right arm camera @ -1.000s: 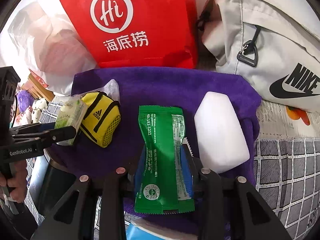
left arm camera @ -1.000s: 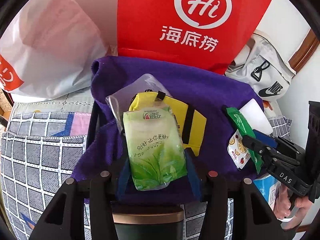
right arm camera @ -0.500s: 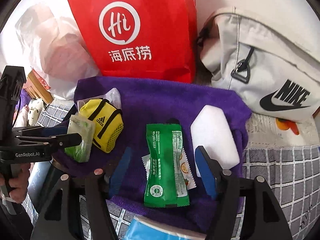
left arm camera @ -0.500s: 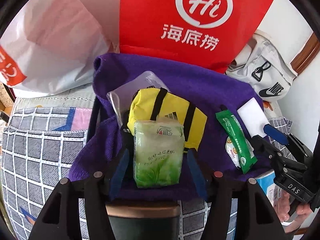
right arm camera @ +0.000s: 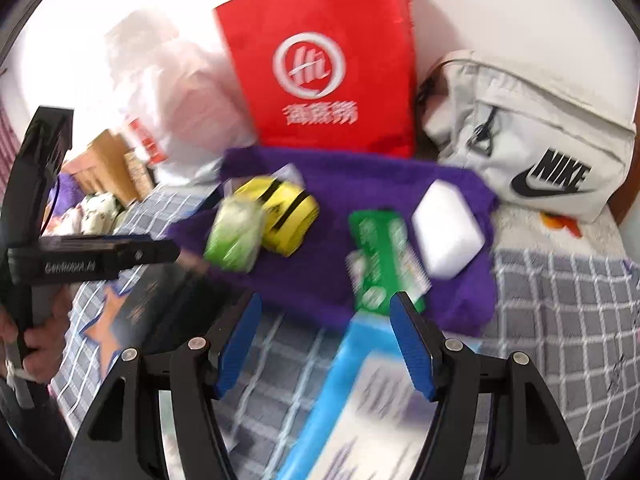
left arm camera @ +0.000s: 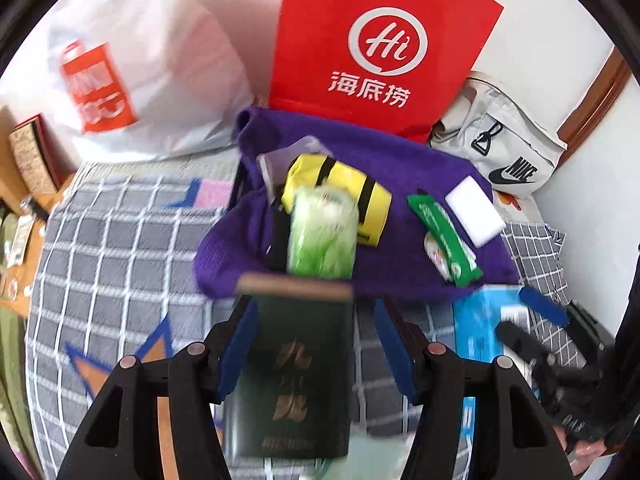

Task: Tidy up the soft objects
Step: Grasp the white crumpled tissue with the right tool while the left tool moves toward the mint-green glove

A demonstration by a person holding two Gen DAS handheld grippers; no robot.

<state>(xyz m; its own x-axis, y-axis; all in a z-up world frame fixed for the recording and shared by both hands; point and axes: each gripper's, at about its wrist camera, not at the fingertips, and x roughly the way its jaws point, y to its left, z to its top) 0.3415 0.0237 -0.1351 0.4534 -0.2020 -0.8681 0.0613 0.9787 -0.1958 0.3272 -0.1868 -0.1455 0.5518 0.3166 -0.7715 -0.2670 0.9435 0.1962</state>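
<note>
A purple towel (left arm camera: 400, 160) (right arm camera: 340, 184) lies on the bed and bears several soft items. A light green tissue pack (left arm camera: 322, 236) (right arm camera: 234, 236) rests against a yellow pouch (left arm camera: 340, 196) (right arm camera: 288, 216). To their right lie a green wipes packet (left arm camera: 444, 236) (right arm camera: 380, 256) and a white sponge (left arm camera: 474, 214) (right arm camera: 446, 232). My left gripper (left arm camera: 316, 344) (right arm camera: 176, 250) is open, back from the towel, over a dark green box (left arm camera: 296, 368) without pressing it. My right gripper (right arm camera: 326, 340) (left arm camera: 532, 324) is open and empty, above a blue box (right arm camera: 360, 400).
A red paper bag (left arm camera: 380, 40) and a white plastic bag (left arm camera: 140, 60) stand behind the towel. A grey Nike bag (right arm camera: 540, 152) lies at the back right. A checked bedspread (left arm camera: 120, 260) covers the near side. A person's hand (right arm camera: 40, 344) holds the left gripper.
Both grippers opened, releasing the tissue pack and the green wipes packet onto the towel. They then pulled back and up, which brought the two boxes into view.
</note>
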